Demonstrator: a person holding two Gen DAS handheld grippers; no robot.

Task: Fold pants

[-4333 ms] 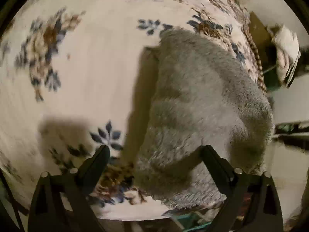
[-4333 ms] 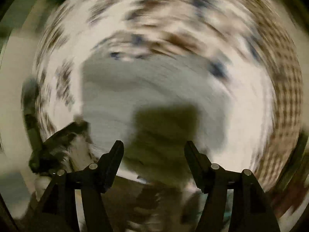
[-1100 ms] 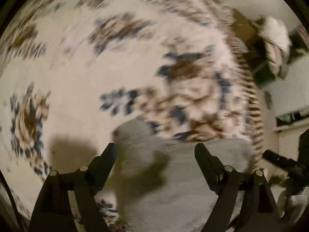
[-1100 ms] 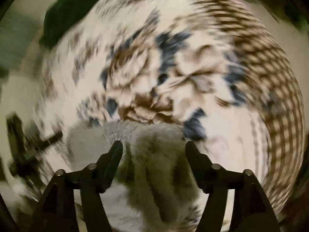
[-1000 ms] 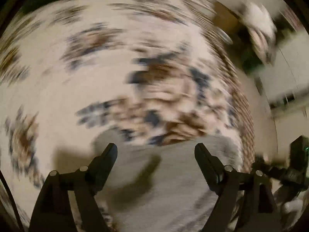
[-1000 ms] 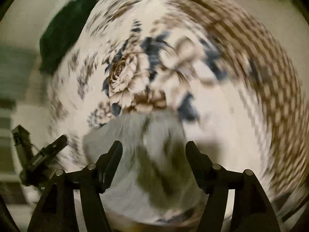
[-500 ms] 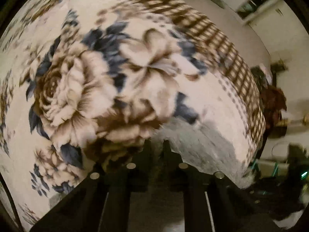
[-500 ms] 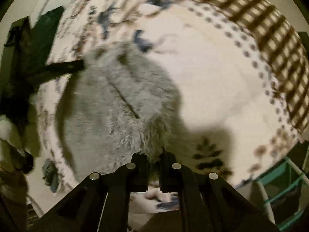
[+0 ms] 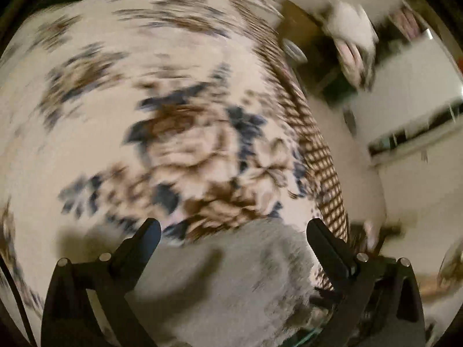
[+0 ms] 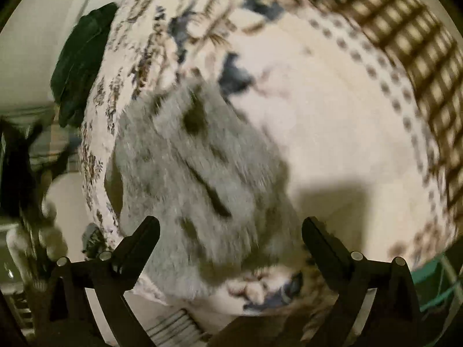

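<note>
- On the floral blanket (image 10: 332, 133), the grey fleece pants (image 10: 196, 173) lay as a compact, bulky bundle with a crease line across the top, near the blanket's edge.
- At the left wrist view, the same grey pants (image 9: 231, 283) filled the lower middle of the frame, resting on the floral blanket (image 9: 144, 115) just inside its checked border; the picture was motion-blurred, so fine folds could not be read.
- The left gripper (image 9: 233, 237) stood with its jaws wide apart, having just opened; the pants lay below and between the fingers, but no pad pressed on the fabric.
- The right gripper (image 10: 231, 231) likewise stood spread, its jaws having just opened, with the bundle between the fingers and not pinched.
- Judged progress: a fold appeared to have been laid down and released, since the garment showed as a short, thick stack rather than full-length legs.
- Judged remainder: possibly one more fold or a smoothing of the lumpy top; whether the edges were aligned could not be told from these views.
</note>
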